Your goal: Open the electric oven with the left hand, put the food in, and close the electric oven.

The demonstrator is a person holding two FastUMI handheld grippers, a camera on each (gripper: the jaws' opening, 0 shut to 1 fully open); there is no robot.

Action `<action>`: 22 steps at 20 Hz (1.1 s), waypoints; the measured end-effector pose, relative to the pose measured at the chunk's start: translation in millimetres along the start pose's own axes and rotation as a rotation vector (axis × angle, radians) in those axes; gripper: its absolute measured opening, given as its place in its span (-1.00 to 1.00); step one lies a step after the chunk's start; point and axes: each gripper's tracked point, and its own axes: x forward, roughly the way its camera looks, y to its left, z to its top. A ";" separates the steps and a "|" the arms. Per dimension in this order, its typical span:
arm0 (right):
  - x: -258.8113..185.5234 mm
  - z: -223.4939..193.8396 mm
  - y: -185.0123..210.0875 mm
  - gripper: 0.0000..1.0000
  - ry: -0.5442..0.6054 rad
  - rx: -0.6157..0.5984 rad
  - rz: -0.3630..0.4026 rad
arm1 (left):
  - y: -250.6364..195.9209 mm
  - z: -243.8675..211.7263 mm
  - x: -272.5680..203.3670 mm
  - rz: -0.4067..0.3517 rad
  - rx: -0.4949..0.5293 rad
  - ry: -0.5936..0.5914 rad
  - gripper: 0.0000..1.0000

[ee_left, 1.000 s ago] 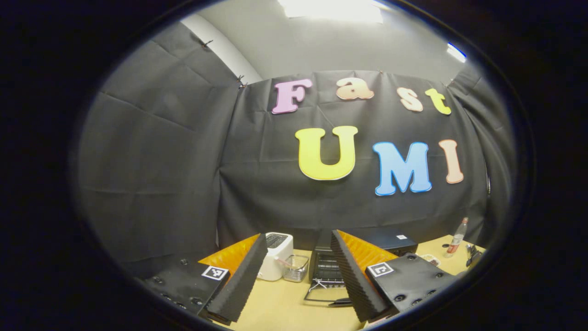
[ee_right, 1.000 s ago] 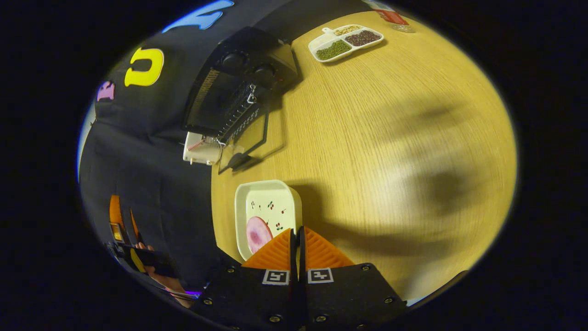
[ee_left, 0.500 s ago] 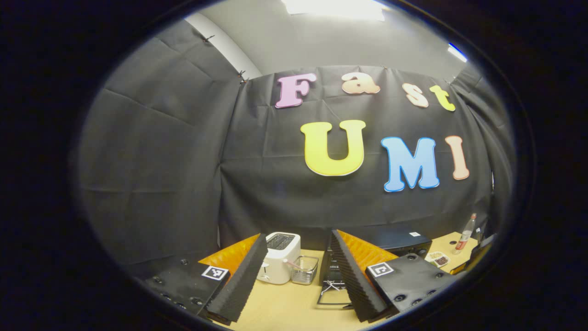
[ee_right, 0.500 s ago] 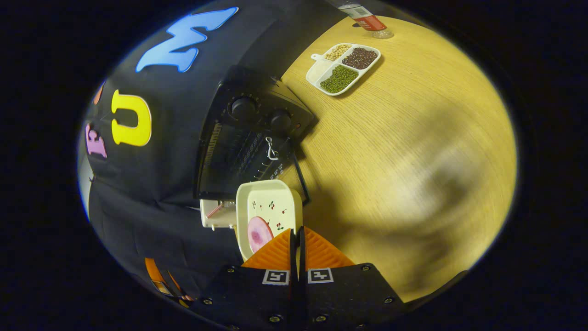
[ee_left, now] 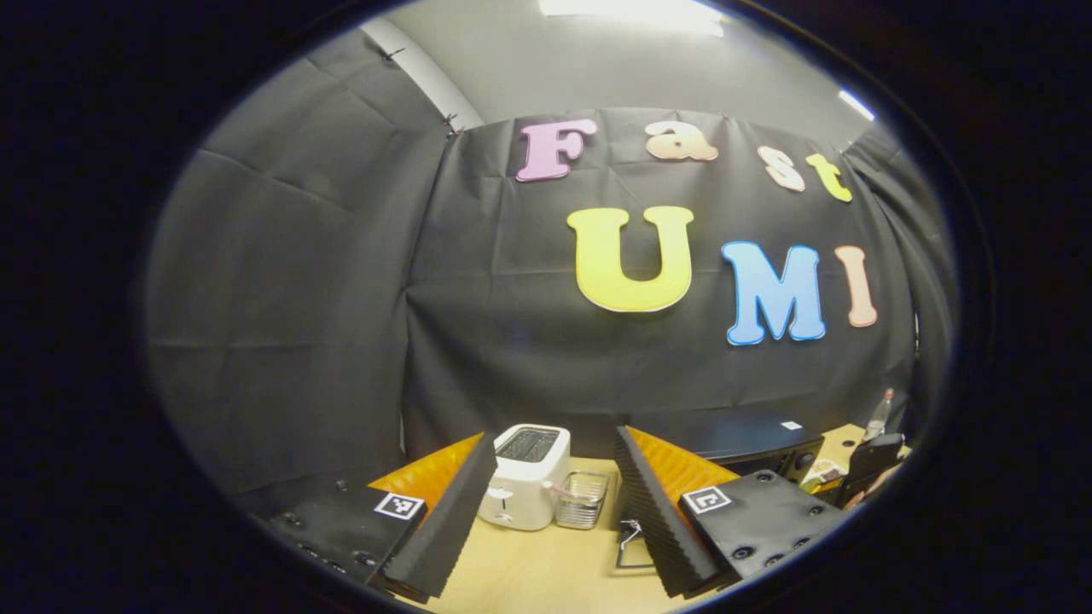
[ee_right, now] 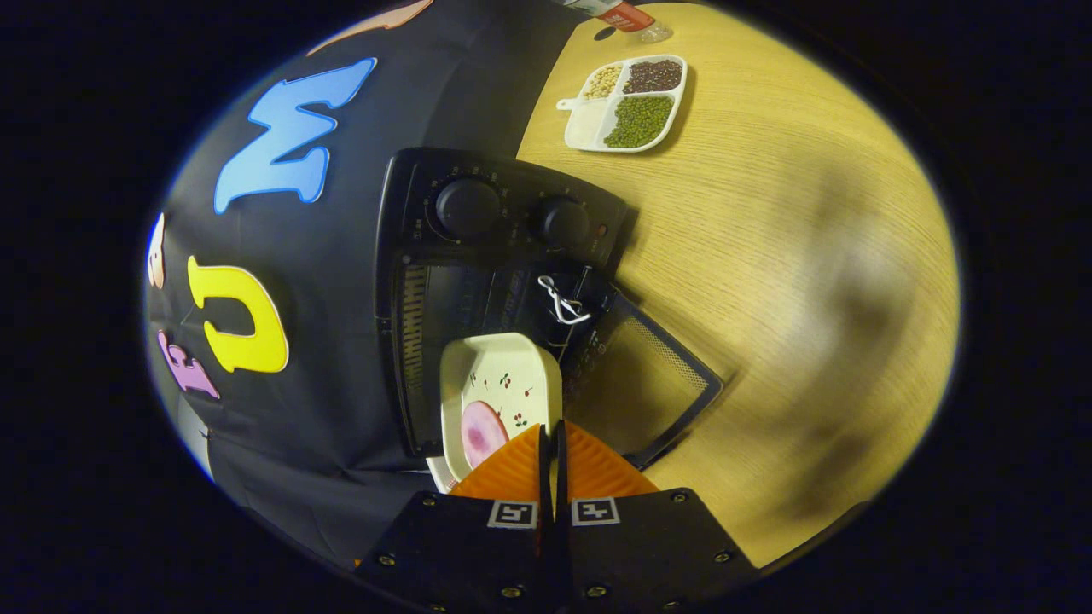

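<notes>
Bottle (ee_right: 621, 14) top cut off

Left gripper (ee_left: 546, 503): orange fingers, ribbed black pads, screwed black plates

Cream dish (ee_right: 503, 384) w/ cherry print; black oven (ee_right: 478, 247); tan wood-grain table (ee_right: 793, 256).

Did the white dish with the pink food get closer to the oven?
Yes. The white dish, held by the right tool, was over bare table short of the oven a second ago; now it sits in front of the oven's open mouth, above the lowered door.
</notes>
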 end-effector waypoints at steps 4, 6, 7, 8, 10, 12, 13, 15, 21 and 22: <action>25.5 11.8 7.5 -0.99 -0.072 0.072 -0.008 | 13.4 -14.6 -0.4 0.011 -0.006 0.026 1.00; 36.3 19.7 15.0 -0.99 -0.111 0.100 0.005 | 14.6 -18.8 -0.1 0.013 -0.014 0.039 1.00; 41.3 21.5 19.0 -0.99 -0.124 0.111 0.014 | 16.4 -19.6 1.2 0.016 -0.010 0.046 1.00; 46.7 23.8 21.9 -0.99 -0.135 0.125 0.020 | 17.5 -21.8 2.2 0.019 -0.005 0.052 0.89; 55.9 28.0 23.6 -0.99 -0.161 0.159 0.011 | 17.2 -23.0 5.0 0.018 -0.001 0.061 0.89; 64.1 30.3 26.6 -0.99 -0.189 0.171 0.010 | 15.8 -25.2 6.1 0.016 0.001 0.068 1.00; 67.5 28.9 31.8 -0.99 -0.190 0.180 0.034 | 14.7 -24.3 6.8 0.015 0.002 0.070 1.00; 67.2 21.1 41.8 -0.79 -0.154 0.222 0.079 | 9.7 -25.2 6.2 0.006 0.003 0.074 0.99; 43.4 16.6 49.6 0.95 -0.100 0.158 0.143 | -16.0 -28.9 1.6 -0.040 -0.002 0.085 0.99; 35.9 16.5 49.9 0.95 -0.091 0.146 0.152 | -22.7 -30.7 0.2 -0.051 0.000 0.089 1.00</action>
